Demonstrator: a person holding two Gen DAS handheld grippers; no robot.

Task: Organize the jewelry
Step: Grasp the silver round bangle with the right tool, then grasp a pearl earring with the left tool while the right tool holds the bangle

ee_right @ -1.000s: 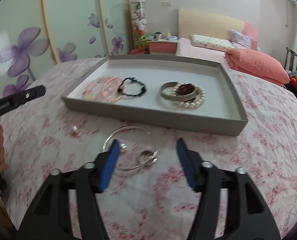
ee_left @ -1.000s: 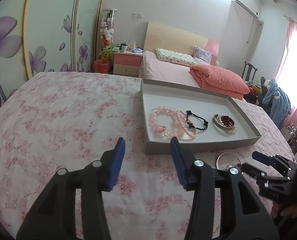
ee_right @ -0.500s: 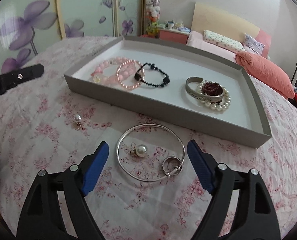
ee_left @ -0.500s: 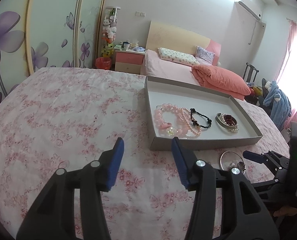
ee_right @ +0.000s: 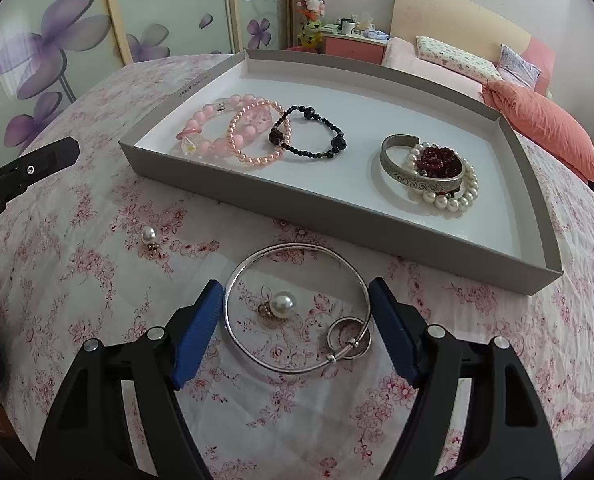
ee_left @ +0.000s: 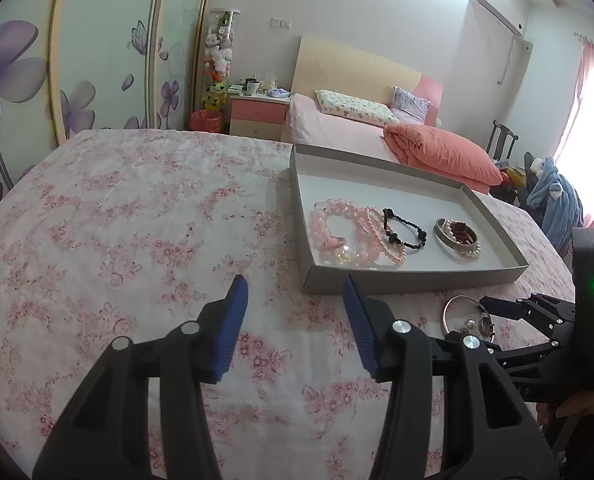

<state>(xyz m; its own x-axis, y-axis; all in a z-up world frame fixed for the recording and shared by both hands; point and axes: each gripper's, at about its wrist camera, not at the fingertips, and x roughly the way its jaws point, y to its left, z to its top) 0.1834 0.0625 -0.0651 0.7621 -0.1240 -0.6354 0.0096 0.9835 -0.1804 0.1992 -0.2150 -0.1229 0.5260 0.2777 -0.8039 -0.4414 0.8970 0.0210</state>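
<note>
A grey tray (ee_right: 337,216) on the floral cloth holds pink bead bracelets (ee_right: 233,132), a black bead bracelet (ee_right: 309,132), and a silver cuff with pearls and red beads (ee_right: 429,168). A thin silver bangle (ee_right: 233,280) with a small ring (ee_right: 347,344) lies on the cloth in front of the tray, with a pearl earring (ee_right: 281,304) inside it. My right gripper (ee_right: 295,304) is open, its blue pads either side of the bangle. A second pearl earring (ee_right: 149,236) lies to the left. My left gripper (ee_left: 295,300) is open and empty over bare cloth, left of the tray (ee_left: 417,276).
The cloth-covered table (ee_left: 117,220) stretches left of the tray. A bed with an orange pillow (ee_left: 437,152), a nightstand (ee_left: 257,112) and flowered wardrobe doors (ee_left: 97,60) stand behind. The right gripper shows in the left wrist view (ee_left: 509,312).
My right gripper has moved forward and down, so its pads now straddle the silver bangle. My left gripper has drifted back and left, away from the tray.
</note>
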